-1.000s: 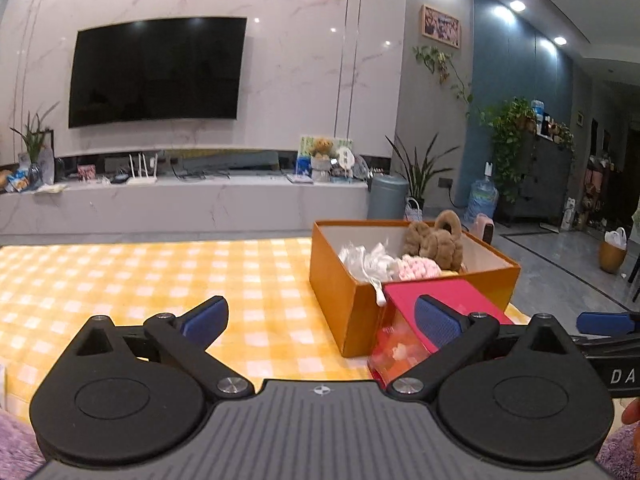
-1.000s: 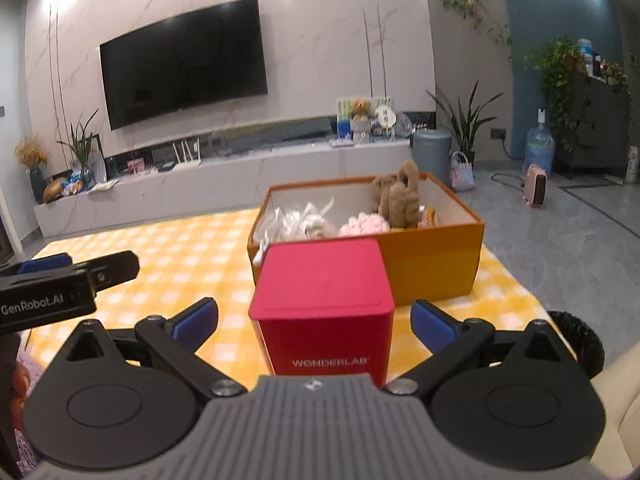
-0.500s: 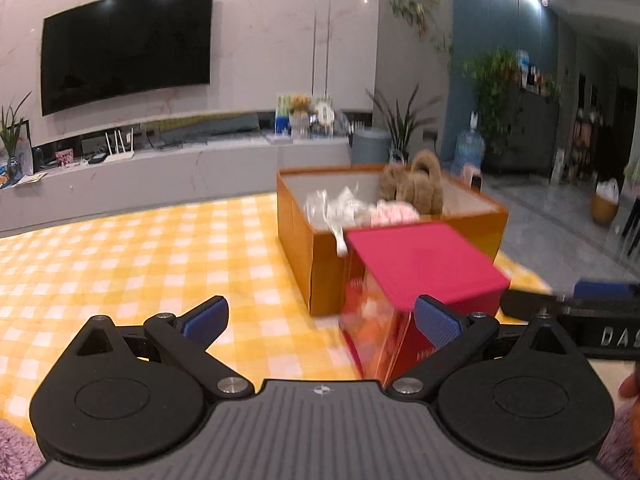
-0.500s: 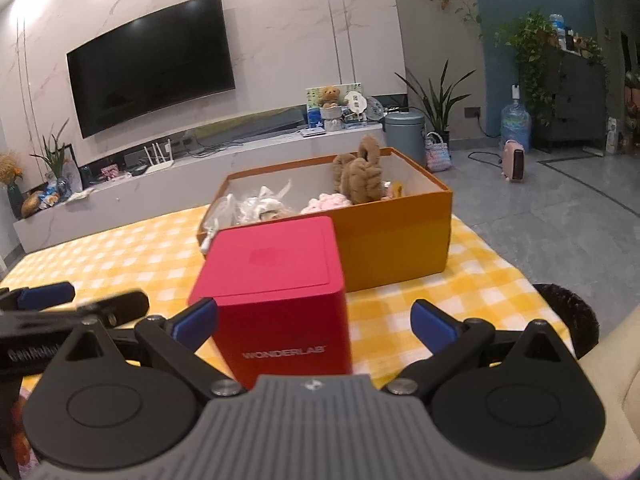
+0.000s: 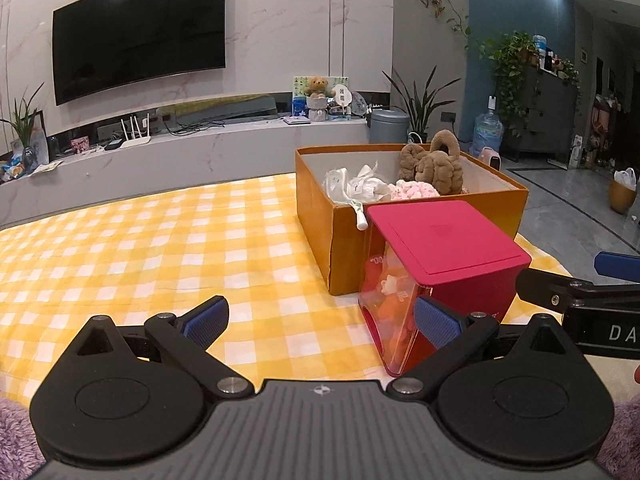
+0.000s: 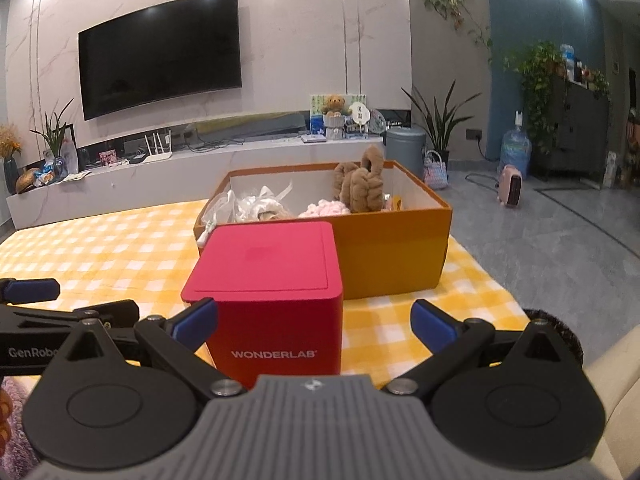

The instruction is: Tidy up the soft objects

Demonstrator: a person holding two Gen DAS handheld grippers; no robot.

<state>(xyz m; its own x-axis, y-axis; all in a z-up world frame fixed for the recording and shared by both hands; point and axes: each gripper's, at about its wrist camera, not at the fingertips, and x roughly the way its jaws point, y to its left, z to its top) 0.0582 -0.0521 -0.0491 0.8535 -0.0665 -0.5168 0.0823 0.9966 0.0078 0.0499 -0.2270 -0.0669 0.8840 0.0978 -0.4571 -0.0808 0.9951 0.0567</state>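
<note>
An orange cardboard box stands on the yellow checked cloth. In it lie a brown plush toy, a pink fluffy item and white crinkly bags. A red cube box marked WONDERLAB stands just in front of it. My left gripper is open over the cloth, left of the cube. My right gripper is open, with the cube standing between its fingers but untouched.
The checked cloth stretches wide to the left. Behind it run a long white TV bench and a wall TV. Grey floor lies to the right. Purple fluffy fabric shows at the lower edges.
Both views have pulled back and shifted, so the orange box and the red cube sit farther off. Both grippers stay open and hold nothing.
</note>
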